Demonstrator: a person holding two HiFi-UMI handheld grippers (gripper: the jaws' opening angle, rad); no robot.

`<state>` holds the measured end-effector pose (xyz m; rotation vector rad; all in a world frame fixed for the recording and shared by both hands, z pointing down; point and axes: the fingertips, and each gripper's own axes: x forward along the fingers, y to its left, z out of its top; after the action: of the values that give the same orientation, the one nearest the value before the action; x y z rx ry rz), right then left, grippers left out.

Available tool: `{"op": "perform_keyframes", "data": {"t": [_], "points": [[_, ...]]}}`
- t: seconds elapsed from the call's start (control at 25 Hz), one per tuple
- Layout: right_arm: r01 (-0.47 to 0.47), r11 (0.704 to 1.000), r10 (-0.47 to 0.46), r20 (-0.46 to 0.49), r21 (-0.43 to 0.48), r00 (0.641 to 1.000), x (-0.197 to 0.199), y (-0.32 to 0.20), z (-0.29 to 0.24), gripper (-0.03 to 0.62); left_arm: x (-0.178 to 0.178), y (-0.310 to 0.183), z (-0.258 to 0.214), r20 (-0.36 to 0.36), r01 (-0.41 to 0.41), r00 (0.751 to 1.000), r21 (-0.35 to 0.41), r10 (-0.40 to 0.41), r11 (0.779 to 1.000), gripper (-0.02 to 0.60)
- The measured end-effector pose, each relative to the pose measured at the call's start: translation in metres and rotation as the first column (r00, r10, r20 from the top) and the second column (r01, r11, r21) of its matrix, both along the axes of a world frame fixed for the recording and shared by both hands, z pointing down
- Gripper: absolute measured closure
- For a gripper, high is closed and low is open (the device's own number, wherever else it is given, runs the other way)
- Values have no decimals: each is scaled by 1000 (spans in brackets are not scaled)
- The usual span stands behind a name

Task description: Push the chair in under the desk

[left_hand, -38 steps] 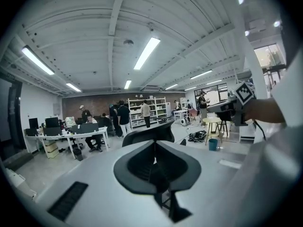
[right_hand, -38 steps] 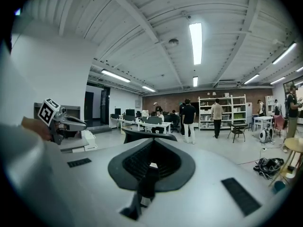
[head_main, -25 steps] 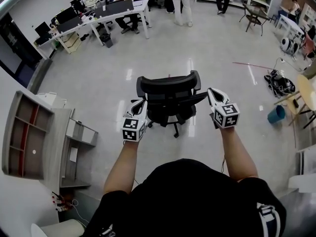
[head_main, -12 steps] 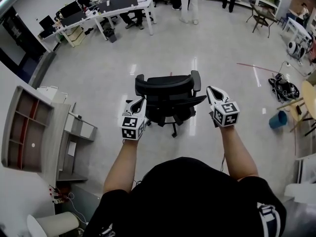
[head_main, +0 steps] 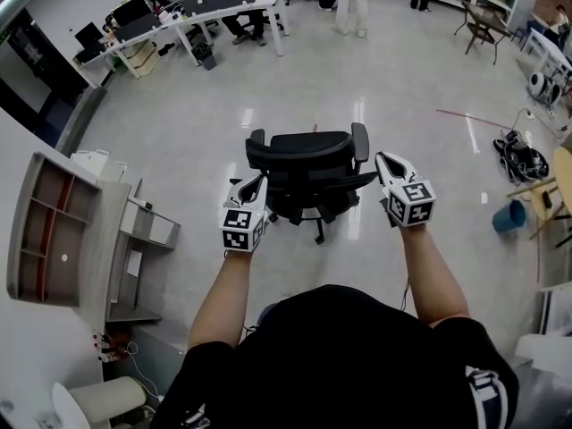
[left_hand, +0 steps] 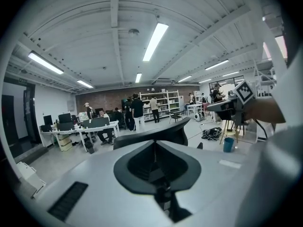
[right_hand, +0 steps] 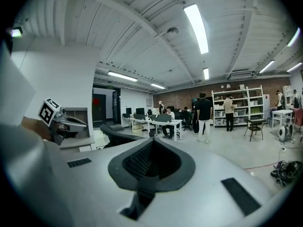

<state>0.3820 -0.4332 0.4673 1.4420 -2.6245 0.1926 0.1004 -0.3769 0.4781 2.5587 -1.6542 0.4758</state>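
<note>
Chair (head_main: 308,172), a black office swivel type w/ armrests & a wheeled base, stands on open glossy floor, its backrest toward the person and well apart from the long white desk (head_main: 223,12) far beyond it, up & to the left in the head view. L gripper (head_main: 259,180) sits at the chair's left rear corner, tips right by the backrest edge; R gripper (head_main: 382,158) sits at the chair's right side, tips by the armrest. Whether either tip actually touches the chair can't be told from above. Both grippers are closed w/ nothing btwn the jaws: in the left gripper view the jaws (left_hand: 154,142) meet on a thin seam, the curved chair back (left_hand: 142,134) just past them, and the other gripper shows off to the right; in the right gripper view the jaws (right_hand: 152,141) are likewise together, the chair's dark edge (right_hand: 116,135) lying left of them. Seated people work at the desk & others stand beyond the chair. Left of the chair stands a grey shelf unit (head_main: 54,231); well to the chair's right are a blue bucket (head_main: 508,214) and a heap of black cables (head_main: 521,161).
</note>
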Motion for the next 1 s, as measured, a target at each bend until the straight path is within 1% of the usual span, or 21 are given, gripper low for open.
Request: {"op": "perform_keyframes", "data": {"t": [0.24,0.48,0.8,1.0], "points": [[-27,1000,27,-14,-12,1000,-6,-6,5,597,-9,-13,6,3,-26,1000,-1,26,1000,563],[-64,998,64,-28,-19,998,-15,-11,4,597,-26,-26,8,-15,-57,998,-7,57,998,563],[-71,997,70,-56,-16,996,-27,-15,3,597,-42,-41,13,-33,-71,997,-8,70,997,563],[-76,997,75,-59,-17,995,-32,-21,3,597,-47,-45,11,-30,-72,997,-5,72,997,563]]}}
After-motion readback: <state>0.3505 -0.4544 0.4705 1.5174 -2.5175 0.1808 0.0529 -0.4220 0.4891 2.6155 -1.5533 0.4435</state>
